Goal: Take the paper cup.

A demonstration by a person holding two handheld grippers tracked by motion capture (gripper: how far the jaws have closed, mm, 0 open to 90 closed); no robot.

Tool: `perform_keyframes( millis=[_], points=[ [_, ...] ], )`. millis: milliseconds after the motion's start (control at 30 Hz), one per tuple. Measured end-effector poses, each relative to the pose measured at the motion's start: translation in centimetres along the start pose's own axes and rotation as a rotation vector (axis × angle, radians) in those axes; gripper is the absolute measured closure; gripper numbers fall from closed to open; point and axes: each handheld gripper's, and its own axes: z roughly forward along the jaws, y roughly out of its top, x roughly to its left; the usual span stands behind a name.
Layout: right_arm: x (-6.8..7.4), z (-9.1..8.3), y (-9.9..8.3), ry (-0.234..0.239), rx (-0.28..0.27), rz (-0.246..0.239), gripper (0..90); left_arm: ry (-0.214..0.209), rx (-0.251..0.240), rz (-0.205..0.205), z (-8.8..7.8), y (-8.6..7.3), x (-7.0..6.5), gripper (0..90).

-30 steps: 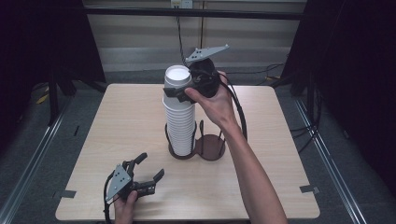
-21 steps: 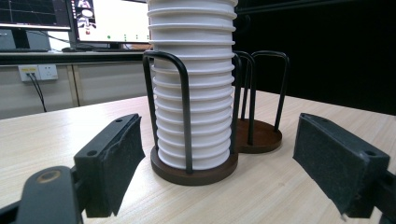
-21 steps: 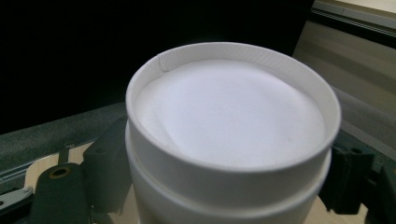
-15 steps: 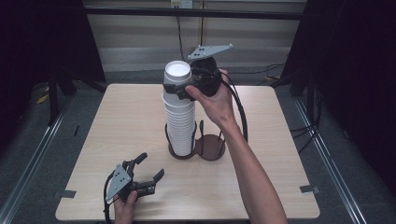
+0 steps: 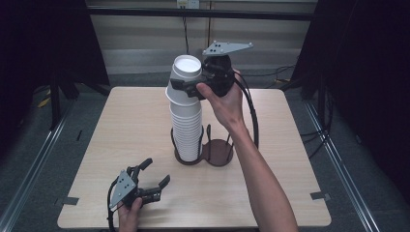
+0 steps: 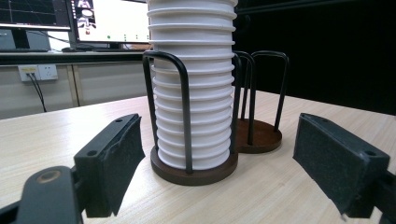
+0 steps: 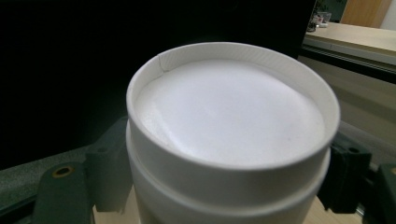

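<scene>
High view: the right hand-held gripper is clenched around the topmost paper cup of the inverted cup stack, gripping just below its upturned base. The stack stands in the left ring of a dark two-ring wire cup holder at the middle of the wooden surface; the right ring holds no cups. The left hand-held gripper rests low near the front-left edge of the surface, jaws spread and grasping nothing, well apart from the holder.

Right gripper view: one jaw pad sits on each side of the cup wall, directly under the bottom rim. A second cup edge shows just beneath, so the top cup appears barely separated from the stack.

Recommended procedure for the lift:
- Keep grip pressure moderate; the thin paper wall is likely to buckle under a hard squeeze.
- Draw the cup straight up along the stack axis. A tilt may drag the next cup along or lean the tall column.
- If two cups rise together, a slight twist should break the nesting.
- The left hand-held gripper can steady the holder base if the stack begins to follow.
</scene>
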Motion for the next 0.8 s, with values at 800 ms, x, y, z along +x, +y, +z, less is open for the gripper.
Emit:
perform_keyframes(
  millis=[800],
  points=[
    [0.1, -1.7, 0.7, 0.01, -0.128, 0.037, 21.0, -0.001, 0.001, 0.002, 0.0, 0.0, 0.0, 15.6]
  ],
)
